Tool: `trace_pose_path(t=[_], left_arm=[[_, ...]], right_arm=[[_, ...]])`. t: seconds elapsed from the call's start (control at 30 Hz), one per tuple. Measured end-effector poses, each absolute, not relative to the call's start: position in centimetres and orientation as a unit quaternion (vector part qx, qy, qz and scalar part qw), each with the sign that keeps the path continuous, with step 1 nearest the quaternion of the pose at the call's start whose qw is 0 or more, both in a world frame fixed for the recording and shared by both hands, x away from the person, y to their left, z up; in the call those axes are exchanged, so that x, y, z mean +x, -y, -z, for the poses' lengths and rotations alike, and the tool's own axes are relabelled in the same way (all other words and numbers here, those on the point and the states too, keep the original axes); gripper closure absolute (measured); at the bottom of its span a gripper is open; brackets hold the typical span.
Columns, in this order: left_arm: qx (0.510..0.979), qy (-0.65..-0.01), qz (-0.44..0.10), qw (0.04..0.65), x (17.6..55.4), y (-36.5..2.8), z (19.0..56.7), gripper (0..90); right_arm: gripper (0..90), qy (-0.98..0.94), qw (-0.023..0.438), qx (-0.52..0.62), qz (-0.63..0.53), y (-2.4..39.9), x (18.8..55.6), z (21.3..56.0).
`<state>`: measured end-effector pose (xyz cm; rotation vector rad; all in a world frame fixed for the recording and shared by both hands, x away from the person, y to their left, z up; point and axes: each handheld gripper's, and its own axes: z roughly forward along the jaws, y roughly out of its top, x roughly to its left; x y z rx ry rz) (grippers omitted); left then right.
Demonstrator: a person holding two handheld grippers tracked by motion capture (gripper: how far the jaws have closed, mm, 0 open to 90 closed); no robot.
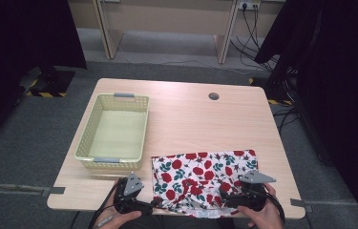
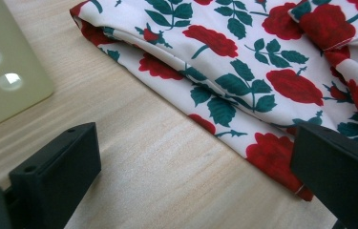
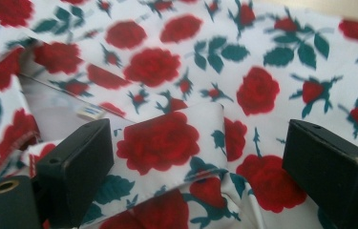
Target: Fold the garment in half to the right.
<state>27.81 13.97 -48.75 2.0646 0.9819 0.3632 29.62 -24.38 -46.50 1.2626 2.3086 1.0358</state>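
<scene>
From the high view, the rose-print cloth (image 1: 204,177) lies folded at the table's (image 1: 191,119) near right edge, beside the yellow basket (image 1: 114,131). The left gripper (image 1: 144,204) sits at its left edge, the right gripper (image 1: 224,200) over it. Left gripper view: jaws spread wide over bare wood, the cloth (image 2: 262,71) just ahead. Right gripper view: jaws apart above the cloth (image 3: 176,95), nothing pinched.

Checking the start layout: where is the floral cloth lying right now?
In the high view the floral cloth lies folded on the table's near right part, just right of the basket, with both tools at its near edge.
</scene>
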Motion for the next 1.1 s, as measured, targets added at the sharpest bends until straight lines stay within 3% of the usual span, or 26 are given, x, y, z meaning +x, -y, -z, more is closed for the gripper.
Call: trace_pose_path(t=[0.5, 0.63, 0.77, 1.1], left_arm=[[0.819, -0.374, -0.136, 0.413, 27.8, -12.7, 48.1, 2.6], [0.822, -0.368, -0.131, 0.415, 28.0, -11.8, 48.2, 2.7], [0.816, -0.368, -0.09, 0.436, 28.2, -10.9, 48.0, 2.8], [0.832, -0.34, -0.096, 0.429, 28.9, -7.5, 47.9, 2.8]], right_arm=[[13.5, -0.794, 0.175, 0.477, -0.333, 28.2, 30.5, 47.5], [13.6, -0.789, 0.18, 0.481, -0.337, 30.1, 30.9, 47.5], [13.8, -0.78, 0.184, 0.488, -0.346, 31.3, 31.3, 47.6], [12.4, -0.78, 0.189, 0.489, -0.342, 31.8, 31.4, 47.7]])
